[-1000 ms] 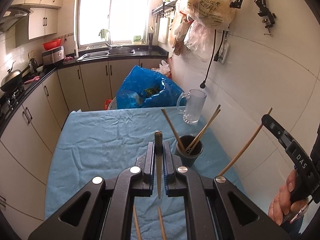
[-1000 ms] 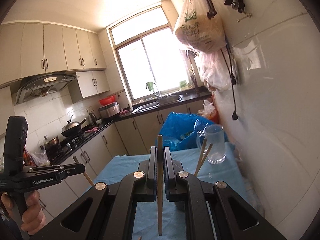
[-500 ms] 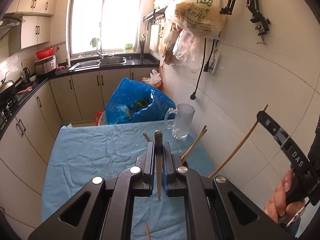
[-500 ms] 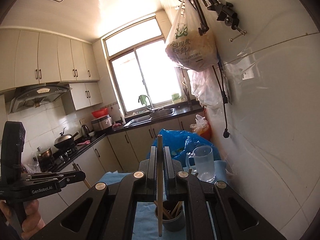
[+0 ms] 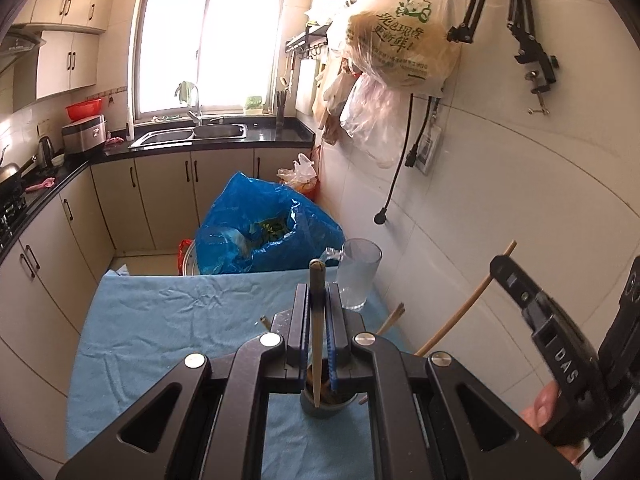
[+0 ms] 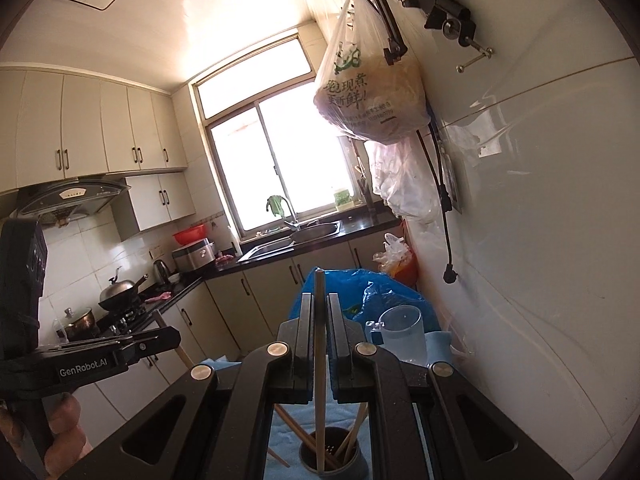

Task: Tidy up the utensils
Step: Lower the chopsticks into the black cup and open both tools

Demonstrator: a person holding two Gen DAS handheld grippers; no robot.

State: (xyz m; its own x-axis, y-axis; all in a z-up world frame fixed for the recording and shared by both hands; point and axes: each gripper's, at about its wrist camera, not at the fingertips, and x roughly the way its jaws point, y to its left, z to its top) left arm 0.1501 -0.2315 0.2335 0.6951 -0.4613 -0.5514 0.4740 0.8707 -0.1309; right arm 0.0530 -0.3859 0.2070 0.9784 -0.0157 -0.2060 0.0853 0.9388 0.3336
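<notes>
My left gripper (image 5: 318, 304) is shut on a dark-tipped chopstick (image 5: 317, 332) held upright, its lower tip just above the dark holder cup (image 5: 326, 406) on the blue cloth. My right gripper (image 6: 318, 312) is shut on a pale chopstick (image 6: 319, 360) whose lower end is inside the same cup (image 6: 334, 462), among several other chopsticks (image 6: 352, 436). The right gripper's body (image 5: 560, 360) shows at the right of the left wrist view with its chopstick (image 5: 464, 312) slanting down. The left gripper's body (image 6: 80, 356) shows at the left of the right wrist view.
A clear glass mug (image 5: 356, 276) stands on the blue cloth (image 5: 168, 328) beyond the cup, near the white tiled wall (image 5: 500, 220). A blue plastic bag (image 5: 264, 228) sits behind the table. Plastic bags (image 5: 400, 32) hang overhead. Kitchen cabinets (image 5: 48, 248) run along the left.
Both grippers have moved over the holder cup, which now lies under their fingers. The right chopstick's lower end has gone into the cup; the left chopstick's tip is now just above it.
</notes>
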